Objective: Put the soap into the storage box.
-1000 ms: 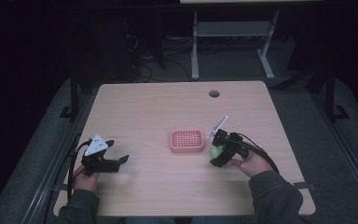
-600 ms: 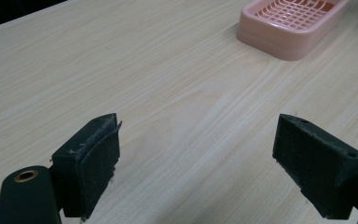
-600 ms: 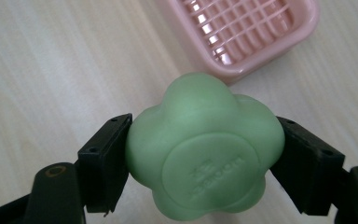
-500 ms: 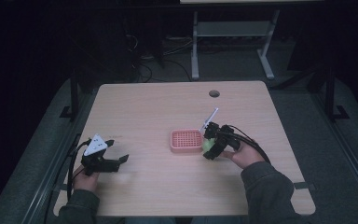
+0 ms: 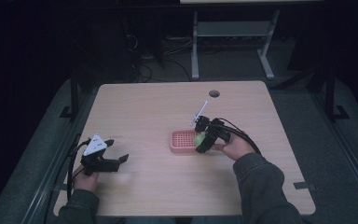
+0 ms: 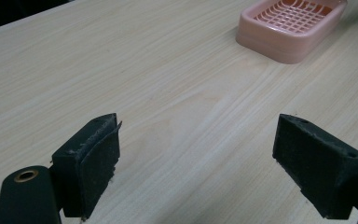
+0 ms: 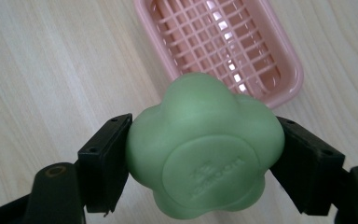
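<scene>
A green flower-shaped soap [image 7: 205, 149] is clamped between the jaws of my right gripper [image 5: 200, 140], held just above the right end of a pink slotted soap dish [image 5: 184, 141]. In the right gripper view the dish [image 7: 223, 44] lies empty just beyond the soap. My left gripper [image 5: 117, 161] rests low over the table's front left, jaws wide apart with nothing between them. Its own view shows both pads [image 6: 91, 161] over bare wood and the dish [image 6: 291, 25] far off at the upper right.
The wooden table [image 5: 144, 112] has a round cable hole [image 5: 214, 93] near its back edge. Dark floor, cables and a metal stand leg [image 5: 195, 46] lie beyond the table. A cable trails from each gripper.
My right gripper has carried the green soap leftward, from the table right of the dish to over the dish's right end. The left gripper has stayed put.
</scene>
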